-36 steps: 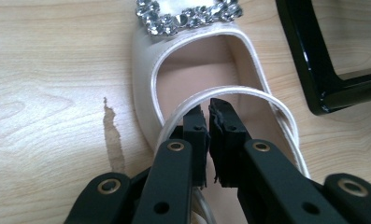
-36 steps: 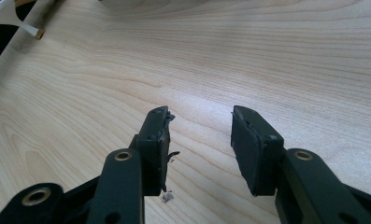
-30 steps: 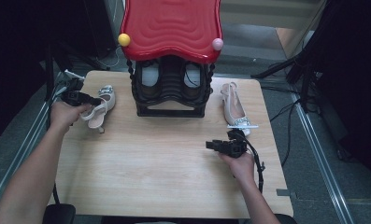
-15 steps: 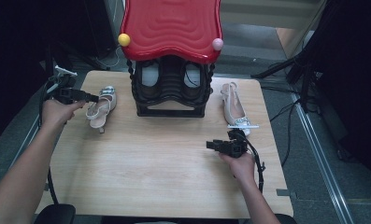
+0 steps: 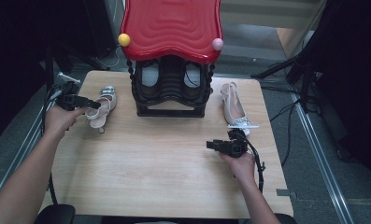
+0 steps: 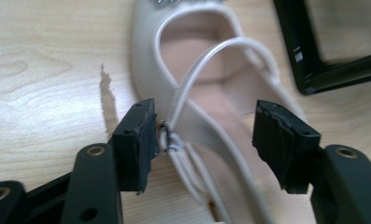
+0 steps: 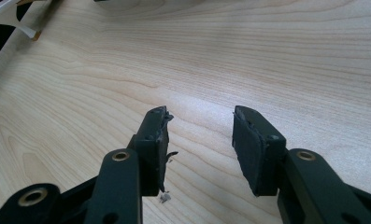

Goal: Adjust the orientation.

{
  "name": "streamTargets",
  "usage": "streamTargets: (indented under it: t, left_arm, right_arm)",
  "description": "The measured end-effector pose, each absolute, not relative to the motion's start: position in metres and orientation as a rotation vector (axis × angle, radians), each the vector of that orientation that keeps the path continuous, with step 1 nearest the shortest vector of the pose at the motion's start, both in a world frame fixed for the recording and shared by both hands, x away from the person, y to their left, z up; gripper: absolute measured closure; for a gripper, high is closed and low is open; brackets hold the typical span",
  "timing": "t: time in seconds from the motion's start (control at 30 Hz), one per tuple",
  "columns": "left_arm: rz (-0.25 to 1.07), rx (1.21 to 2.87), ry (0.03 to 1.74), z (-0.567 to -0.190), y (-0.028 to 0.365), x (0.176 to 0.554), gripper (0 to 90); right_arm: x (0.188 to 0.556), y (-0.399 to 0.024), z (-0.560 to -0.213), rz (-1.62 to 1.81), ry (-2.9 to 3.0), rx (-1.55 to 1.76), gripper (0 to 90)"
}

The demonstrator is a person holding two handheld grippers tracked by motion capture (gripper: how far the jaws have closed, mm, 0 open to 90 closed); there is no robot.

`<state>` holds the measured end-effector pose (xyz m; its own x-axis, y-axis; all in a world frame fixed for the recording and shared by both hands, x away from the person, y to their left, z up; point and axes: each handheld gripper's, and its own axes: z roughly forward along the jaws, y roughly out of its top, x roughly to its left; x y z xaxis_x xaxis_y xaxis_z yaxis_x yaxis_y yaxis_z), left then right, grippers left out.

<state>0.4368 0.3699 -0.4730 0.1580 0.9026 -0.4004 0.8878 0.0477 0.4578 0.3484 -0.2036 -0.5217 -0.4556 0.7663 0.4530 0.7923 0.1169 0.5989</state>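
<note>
At the left of the high view, the left gripper (image 5: 93, 104) had just been opening, its jaws released around the heel strap of a cream slingback shoe (image 5: 101, 106) lying on the pale wooden tabletop (image 5: 155, 163), beside a black shoe rack (image 5: 170, 93). Lower right, the right gripper (image 5: 211, 145) hung spread and empty.

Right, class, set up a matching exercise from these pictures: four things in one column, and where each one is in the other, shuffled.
Things:
1. left shoe
2. right shoe
3. shoe rack
4. right gripper

Places:
A. table's far middle, under a red top
B. between the left gripper's open jaws
C. over bare wood, jaws open
D. right of the rack

Pairs: 1-B, 2-D, 3-A, 4-C
</note>
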Motion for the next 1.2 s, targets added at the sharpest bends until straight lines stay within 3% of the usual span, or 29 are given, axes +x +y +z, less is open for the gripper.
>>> streamTargets:
  t: [0.13,0.27,0.33,0.6,1.2]
  left_arm:
    - [0.02,1.819,1.699,-0.473,0.364,0.437,24.7]
    - [0.048,1.75,1.69,-0.468,0.367,0.436,19.1]
    - [0.044,1.725,1.678,-0.464,0.369,0.436,20.6]
    - [0.013,1.794,1.695,-0.473,0.355,0.447,10.5]
    - [0.036,1.812,1.767,-0.503,0.347,0.455,10.7]
  right_arm:
    - [0.348,-0.202,-0.522,-1.28,-2.324,-1.622,57.1]
    - [0.348,-0.203,-0.521,-1.282,-2.327,-1.62,57.0]
    - [0.348,-0.203,-0.521,-1.283,-2.324,-1.621,56.9]
    - [0.348,-0.202,-0.521,-1.279,-2.334,-1.612,56.6]
    - [0.348,-0.202,-0.522,-1.274,-2.333,-1.614,55.6]
